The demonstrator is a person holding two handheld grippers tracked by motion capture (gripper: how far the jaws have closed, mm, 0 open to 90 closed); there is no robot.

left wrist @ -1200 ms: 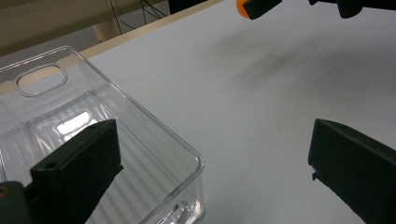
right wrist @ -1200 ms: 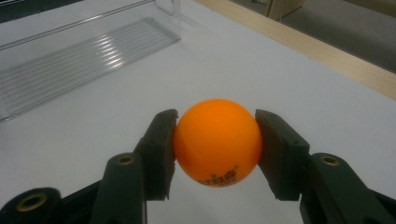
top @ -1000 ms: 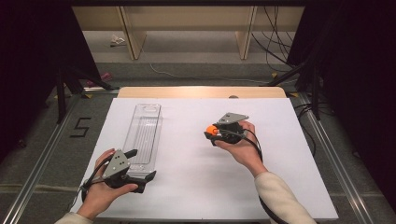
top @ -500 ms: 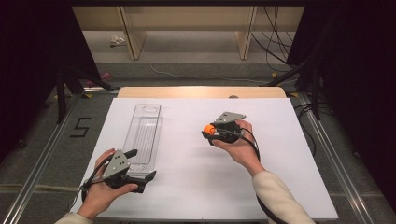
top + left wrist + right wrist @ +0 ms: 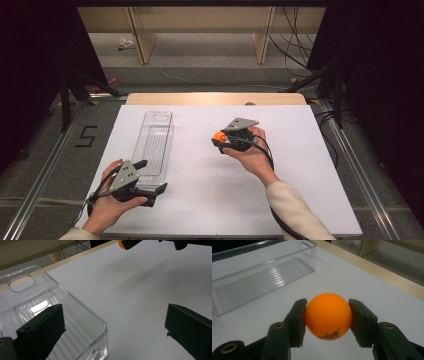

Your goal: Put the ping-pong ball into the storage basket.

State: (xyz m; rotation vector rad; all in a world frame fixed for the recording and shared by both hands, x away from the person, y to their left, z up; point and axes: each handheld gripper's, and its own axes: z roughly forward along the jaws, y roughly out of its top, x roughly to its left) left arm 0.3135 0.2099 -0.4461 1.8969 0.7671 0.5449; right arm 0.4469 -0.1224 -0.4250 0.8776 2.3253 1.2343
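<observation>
White sheeting covers the surface (image 5: 300, 200), with a wooden edge at its far side and dark floor around it. At the left lies 1 long clear plastic tray (image 5: 155, 142), its length running away from the person.

At the near left, the left hand-held gripper (image 5: 150, 176) sits low at the tray's near end, the hand wrapped around its body from behind, fingers curled over the top. Its 2 black jaws stand wide apart and hold nothing; in the left gripper view 1 jaw stands in front of the tray's near corner and the other over bare white surface.

From the lower right the other forearm, in a pale sleeve, reaches diagonally toward the middle. Its hand holds the right hand-held gripper (image 5: 218, 138) above the surface, jaws pointing left toward the tray. Those jaws are clamped on 1 orange ball (image 5: 328, 315), pressed on both sides, well right of the tray.
</observation>
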